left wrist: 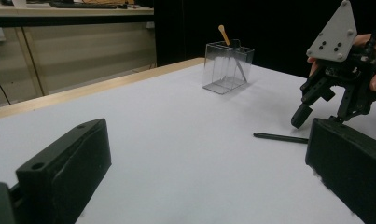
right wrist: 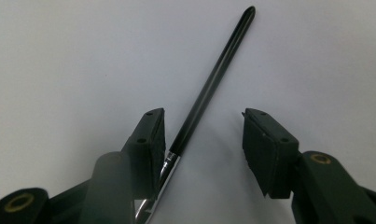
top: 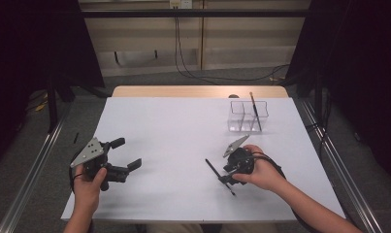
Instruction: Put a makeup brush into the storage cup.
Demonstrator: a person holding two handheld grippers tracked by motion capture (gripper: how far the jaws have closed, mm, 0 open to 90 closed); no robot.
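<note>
So the black brush (right wrist: 209, 88) lies flat on the white table (top: 173, 131), lower middle of the high view, running diagonally up the right gripper view. My right gripper (top: 230, 175) has its jaws either side of it, half spread; one pad sits right beside the metal ferrule, the other is clear off it, so no pinch. My left gripper (top: 126, 154), lower left, is spread wide with nothing between. Upper right: a clear divided box (top: 248, 116) with another brush (top: 254, 110) leaning inside. No readable writing anywhere.
</note>
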